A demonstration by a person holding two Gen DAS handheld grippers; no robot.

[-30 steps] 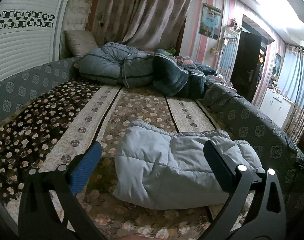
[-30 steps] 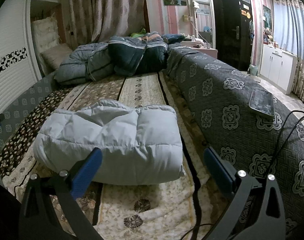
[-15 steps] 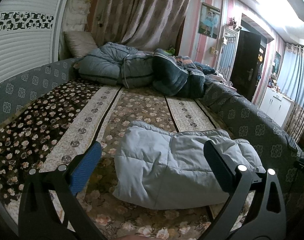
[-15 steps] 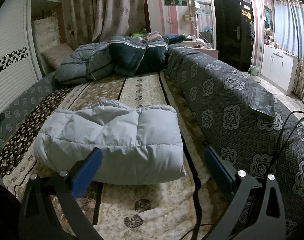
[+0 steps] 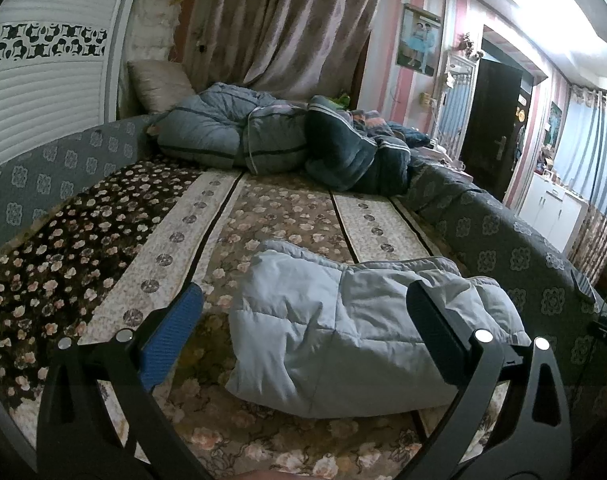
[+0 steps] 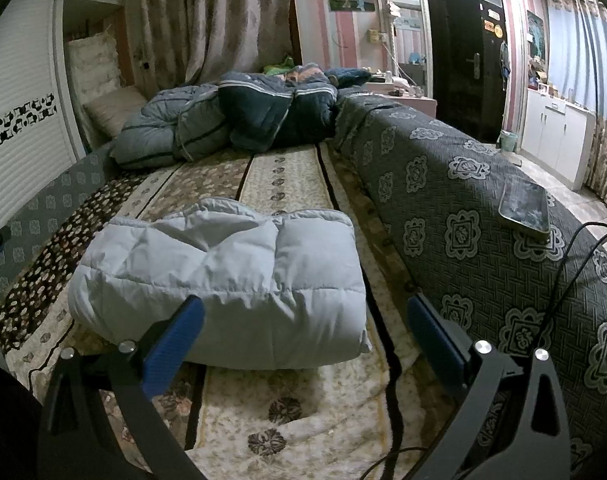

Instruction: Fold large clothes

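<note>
A light blue padded jacket point(image 5: 343, 332) lies folded into a thick bundle on the floral bed cover point(image 5: 151, 264). It also shows in the right wrist view point(image 6: 231, 280). My left gripper point(image 5: 303, 340) is open and empty, held just in front of the jacket's near edge. My right gripper point(image 6: 303, 344) is open and empty, close to the jacket's near right corner. Neither gripper touches the jacket.
Rolled grey and dark quilts point(image 5: 279, 140) and a pillow point(image 5: 159, 84) lie at the far end of the bed. A grey patterned ledge point(image 6: 483, 240) runs along the right with a phone point(image 6: 523, 208) and a black cable point(image 6: 571, 256) on it.
</note>
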